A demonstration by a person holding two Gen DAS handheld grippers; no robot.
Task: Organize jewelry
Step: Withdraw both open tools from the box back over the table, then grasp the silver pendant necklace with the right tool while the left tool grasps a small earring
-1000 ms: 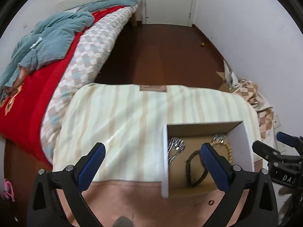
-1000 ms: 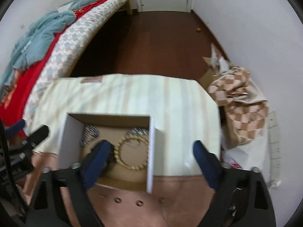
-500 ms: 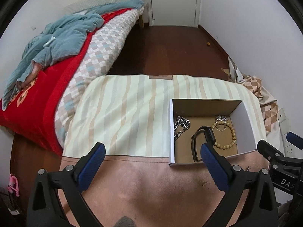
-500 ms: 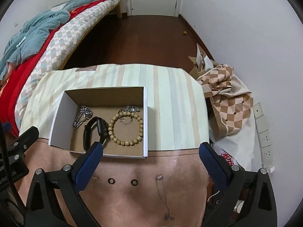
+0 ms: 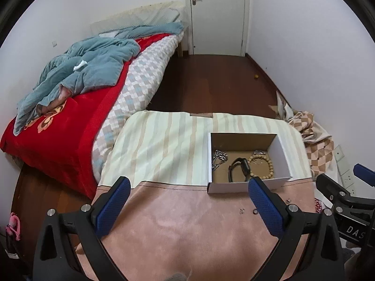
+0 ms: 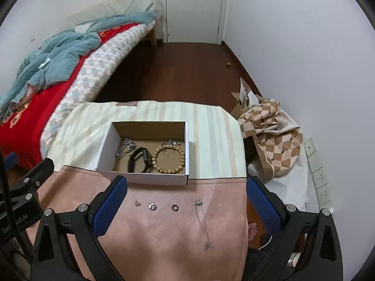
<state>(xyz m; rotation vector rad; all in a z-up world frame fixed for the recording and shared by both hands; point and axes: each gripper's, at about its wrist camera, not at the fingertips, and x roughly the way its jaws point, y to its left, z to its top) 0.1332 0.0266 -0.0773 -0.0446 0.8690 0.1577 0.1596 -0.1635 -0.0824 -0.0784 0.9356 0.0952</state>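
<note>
A white cardboard box stands on the cloth-covered table. In it lie a silver chain, a black band and a wooden bead bracelet. On the pink cloth in front of the box lie a small earring, two rings and a thin chain necklace. My right gripper is open and empty above the rings. My left gripper is open and empty, left of the box.
A bed with a red blanket and blue bedding lies to the left. A checked cloth heap lies on the right by the wall. Wall sockets are at the right. A white door is at the back.
Both grippers have pulled back and up from the box. The rings, earring and necklace on the pink cloth have come into view. Both stay open.
</note>
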